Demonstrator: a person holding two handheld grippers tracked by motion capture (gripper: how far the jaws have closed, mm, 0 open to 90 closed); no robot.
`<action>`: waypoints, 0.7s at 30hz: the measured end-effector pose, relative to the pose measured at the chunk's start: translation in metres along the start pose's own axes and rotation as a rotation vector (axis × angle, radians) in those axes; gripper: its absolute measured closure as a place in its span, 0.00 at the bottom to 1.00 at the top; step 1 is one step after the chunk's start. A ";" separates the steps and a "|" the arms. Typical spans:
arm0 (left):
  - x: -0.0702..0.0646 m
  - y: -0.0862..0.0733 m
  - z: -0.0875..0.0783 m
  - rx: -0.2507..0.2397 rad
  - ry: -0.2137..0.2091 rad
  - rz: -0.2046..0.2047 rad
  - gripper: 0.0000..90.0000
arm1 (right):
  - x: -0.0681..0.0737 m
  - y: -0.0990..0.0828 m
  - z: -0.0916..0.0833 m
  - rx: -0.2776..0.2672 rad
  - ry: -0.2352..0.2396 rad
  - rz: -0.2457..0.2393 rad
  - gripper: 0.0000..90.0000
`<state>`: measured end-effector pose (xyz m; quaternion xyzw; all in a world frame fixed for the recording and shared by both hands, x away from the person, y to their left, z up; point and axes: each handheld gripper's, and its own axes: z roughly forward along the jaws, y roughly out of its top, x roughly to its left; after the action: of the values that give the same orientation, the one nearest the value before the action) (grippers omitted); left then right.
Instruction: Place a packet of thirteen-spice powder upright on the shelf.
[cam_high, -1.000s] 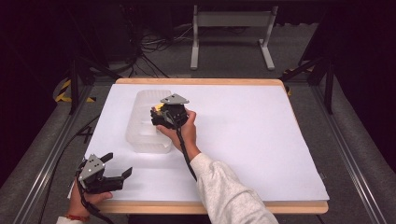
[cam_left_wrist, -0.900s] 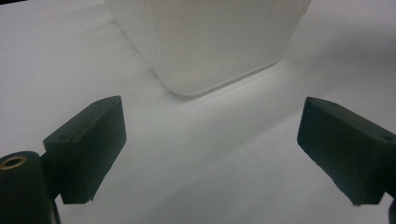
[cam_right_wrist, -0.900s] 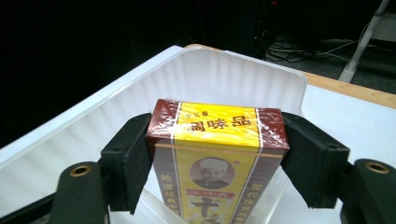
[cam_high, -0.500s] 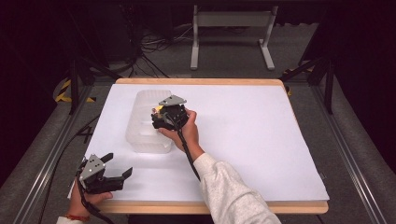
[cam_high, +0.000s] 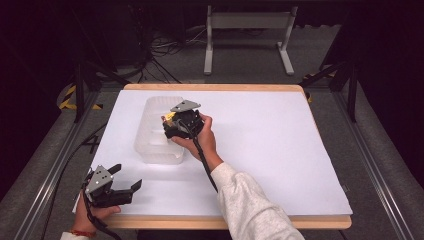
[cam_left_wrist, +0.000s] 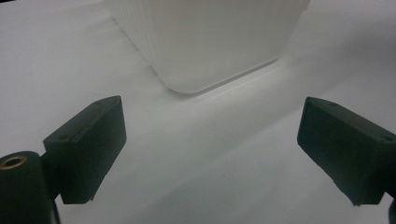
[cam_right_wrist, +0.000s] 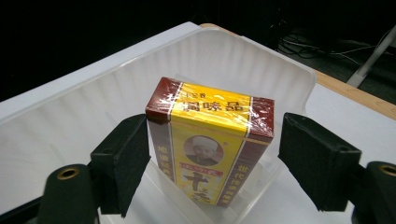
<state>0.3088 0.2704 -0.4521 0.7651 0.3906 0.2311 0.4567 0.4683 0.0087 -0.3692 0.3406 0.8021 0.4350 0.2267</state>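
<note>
A yellow and dark red box with printed characters stands on end inside a clear plastic bin. My right gripper reaches into the bin with the box between its jaws. The jaws have just been opening: the right pad stands clear of the box and the left pad sits at its edge. In the high view the right gripper hovers over the bin, where a bit of the yellow box peeks out. My left gripper rests open at the table's front left corner, nothing between its jaws.
The white table sheet spreads wide to the right of the bin. The left gripper faces the bin's near corner across bare sheet. A metal stand and cables lie on the floor beyond the table.
</note>
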 end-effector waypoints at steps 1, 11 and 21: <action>0.000 0.000 0.000 0.000 0.000 0.000 0.10 | 0.000 0.000 -0.001 0.000 -0.004 -0.003 0.28; 0.001 -0.001 0.000 0.004 0.004 0.005 0.10 | -0.009 -0.003 -0.014 0.004 -0.016 -0.028 0.28; -0.001 0.000 0.000 0.006 0.008 0.006 0.10 | -0.013 -0.006 -0.033 0.003 -0.034 -0.082 0.31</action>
<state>0.3080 0.2697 -0.4521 0.7666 0.3909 0.2346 0.4522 0.4535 -0.0212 -0.3566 0.3152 0.8120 0.4183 0.2574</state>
